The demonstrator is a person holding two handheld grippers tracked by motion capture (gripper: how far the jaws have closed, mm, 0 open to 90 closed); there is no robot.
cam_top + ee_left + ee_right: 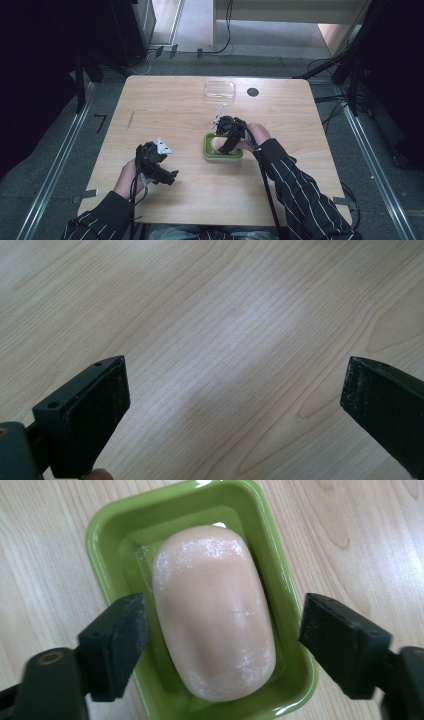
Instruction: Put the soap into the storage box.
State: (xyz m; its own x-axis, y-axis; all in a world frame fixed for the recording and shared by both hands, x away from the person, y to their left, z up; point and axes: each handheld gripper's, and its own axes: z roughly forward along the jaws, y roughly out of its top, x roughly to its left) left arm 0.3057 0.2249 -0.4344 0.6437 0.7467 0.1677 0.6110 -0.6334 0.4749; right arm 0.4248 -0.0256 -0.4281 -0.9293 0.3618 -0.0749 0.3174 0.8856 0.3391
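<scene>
**Fig.: Soap bar in green dish, R claw spread over it**

High view: wooden surface [175, 105] w/ person's two forearms in striped sleeves entering from the bottom edge. R claw [223, 145] hangs over a green soap dish [207, 150] near the surface's centre, pointing down into it. L claw [167, 176] sits well apart, toward the near-left part of the surface, over bare wood. A clear plastic lid or tray [219, 89] lies near the far edge, w/ a small dark round spot [253, 92] just beside it to the right. A cable trails from the R claw back along the sleeve.

R gripper view: soap bar [215, 610], pale peach w/ whitish scuffs at both ends, lies inside the dish [105, 535], lengthwise, roughly filling its floor. R claw [220, 640] straddles the bar: jaws apart, one on either side. Left jaw stands very close to the bar's edge; contact there can't be told. Right jaw is clear of the bar, over the dish rim. Bar rests in the dish, not lifted, not clamped.

L gripper view: L claw [235, 400] has jaws wide apart, nothing between them, plain wood grain below. A fingertip shows at the bottom edge by the left jaw.
</scene>
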